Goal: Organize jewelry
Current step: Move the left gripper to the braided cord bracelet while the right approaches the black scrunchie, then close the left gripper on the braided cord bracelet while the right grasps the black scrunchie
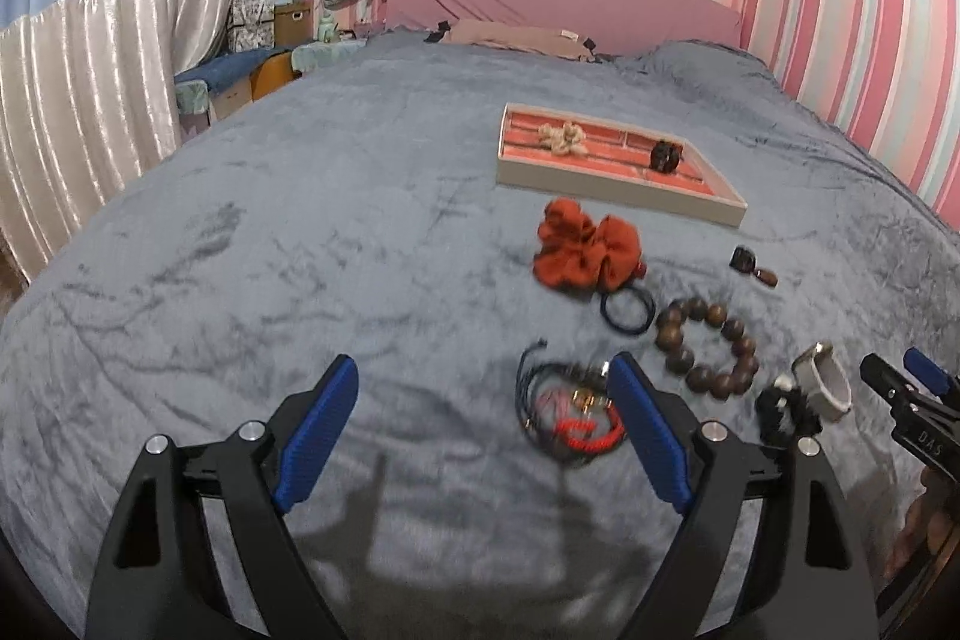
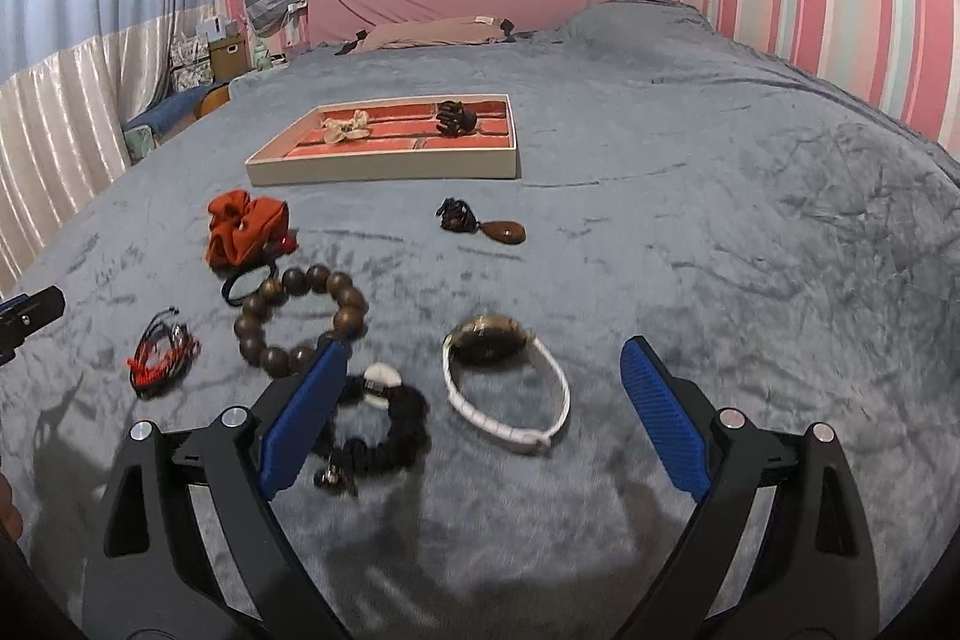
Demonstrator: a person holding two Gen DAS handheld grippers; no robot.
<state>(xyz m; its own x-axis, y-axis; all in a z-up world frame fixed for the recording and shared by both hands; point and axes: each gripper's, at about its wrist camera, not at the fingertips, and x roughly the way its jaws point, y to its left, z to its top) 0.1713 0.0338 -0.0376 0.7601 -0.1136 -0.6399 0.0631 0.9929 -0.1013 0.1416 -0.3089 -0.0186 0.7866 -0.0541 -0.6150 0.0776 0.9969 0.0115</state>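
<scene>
The left gripper (image 1: 480, 400) hung wide open above the grey bedspread (image 1: 300, 250), a tangle of cord bracelets (image 1: 564, 415) beside its right finger. Past them lay wooden beads (image 1: 708, 346), an orange scrunchie (image 1: 585, 253) and a tray (image 1: 612, 187) toward the headboard.

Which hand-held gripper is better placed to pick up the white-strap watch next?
Right. The right hand-held gripper is open with the watch lying between its fingers. The left hand-held gripper, also open, sits nearer the red and black cord bracelet.
</scene>
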